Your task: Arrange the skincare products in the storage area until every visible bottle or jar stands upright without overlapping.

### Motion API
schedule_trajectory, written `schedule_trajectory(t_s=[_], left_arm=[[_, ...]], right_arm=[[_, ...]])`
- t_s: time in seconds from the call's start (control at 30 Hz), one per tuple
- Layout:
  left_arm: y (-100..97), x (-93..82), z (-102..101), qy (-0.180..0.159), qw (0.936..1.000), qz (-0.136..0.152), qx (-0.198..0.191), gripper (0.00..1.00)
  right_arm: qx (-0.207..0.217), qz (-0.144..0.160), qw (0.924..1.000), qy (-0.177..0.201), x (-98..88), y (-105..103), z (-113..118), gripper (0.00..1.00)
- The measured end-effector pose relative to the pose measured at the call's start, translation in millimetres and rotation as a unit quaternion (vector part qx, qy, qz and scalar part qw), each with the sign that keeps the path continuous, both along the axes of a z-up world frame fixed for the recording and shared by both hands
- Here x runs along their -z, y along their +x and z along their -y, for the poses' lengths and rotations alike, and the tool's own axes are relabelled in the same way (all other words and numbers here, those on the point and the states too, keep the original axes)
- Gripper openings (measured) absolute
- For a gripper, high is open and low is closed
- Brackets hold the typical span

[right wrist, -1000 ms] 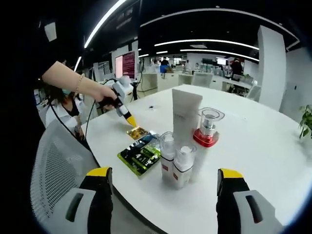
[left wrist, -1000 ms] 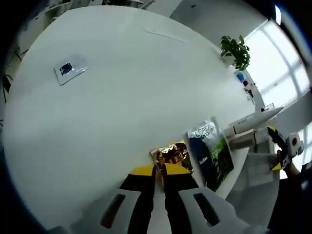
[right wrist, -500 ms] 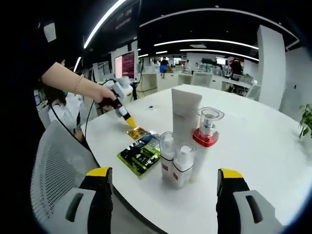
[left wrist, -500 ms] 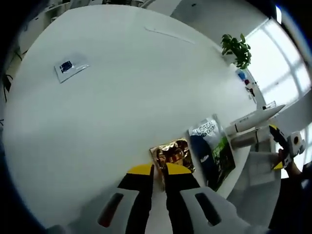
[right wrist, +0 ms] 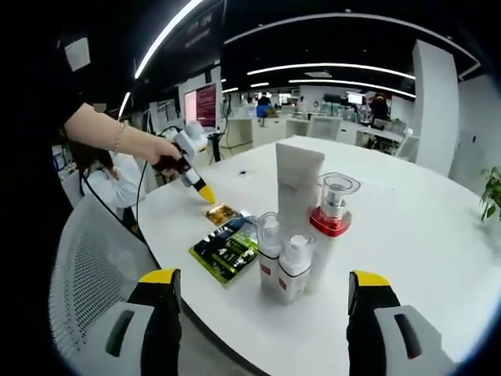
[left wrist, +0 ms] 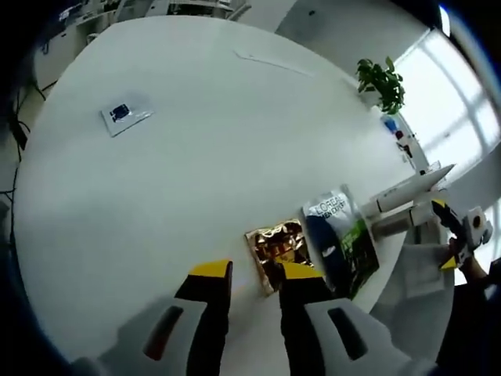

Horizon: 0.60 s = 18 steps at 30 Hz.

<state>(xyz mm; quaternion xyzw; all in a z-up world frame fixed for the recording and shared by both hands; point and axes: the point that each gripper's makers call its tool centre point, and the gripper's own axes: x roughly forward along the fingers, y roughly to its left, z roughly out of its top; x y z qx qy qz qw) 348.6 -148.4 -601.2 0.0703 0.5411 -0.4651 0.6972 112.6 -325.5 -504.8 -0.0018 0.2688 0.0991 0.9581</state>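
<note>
You are working with two matching tools: the left gripper (left wrist: 250, 274) and the right gripper (right wrist: 266, 294) are each showing light grey moulded bodies with dark oval slots, black jaws and yellow tips. Seen from the right gripper view, the left gripper's body is white. You are wearing a thin bracelet (right wrist: 119, 135) and a dark short sleeve (right wrist: 55, 86).

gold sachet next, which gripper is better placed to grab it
Left. The left gripper is open right at the gold sachet by the table edge; the right gripper hangs off the table, behind the upright bottles.
</note>
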Motion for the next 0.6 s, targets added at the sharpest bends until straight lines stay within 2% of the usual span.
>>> schedule_trajectory(t_s=[0.1, 0.17, 0.27, 0.37, 0.6], left_arm=[[-2.3, -1.7, -2.1, -0.003, 1.0, 0.003, -0.001, 0.24], [-7.7, -3.5, -6.1, -0.005, 1.0, 0.008, 0.0, 0.3], [-5.9, -4.4, -6.7, -0.002, 0.9998, 0.018, -0.001, 0.4], [-12.7, -12.5, -11.0, 0.001, 0.9993, 0.037, 0.001, 0.48], [-22.0, -31.6, -7.8, -0.027, 0.9974, 0.067, -0.006, 0.58]], right_arm=[[0.0, 0.003, 1.0, -0.001, -0.6, 0.6, 0.3, 0.91], [-0.001, 0.003, 1.0, -0.001, -0.7, 0.7, 0.1, 0.91], [-0.001, 0.005, 1.0, -0.003, -1.0, 0.9, 0.0, 0.91], [-0.003, 0.007, 1.0, -0.004, -2.4, 0.7, -1.1, 0.91], [-0.001, 0.011, 0.9999, -0.001, -4.1, 1.6, -0.6, 0.89]])
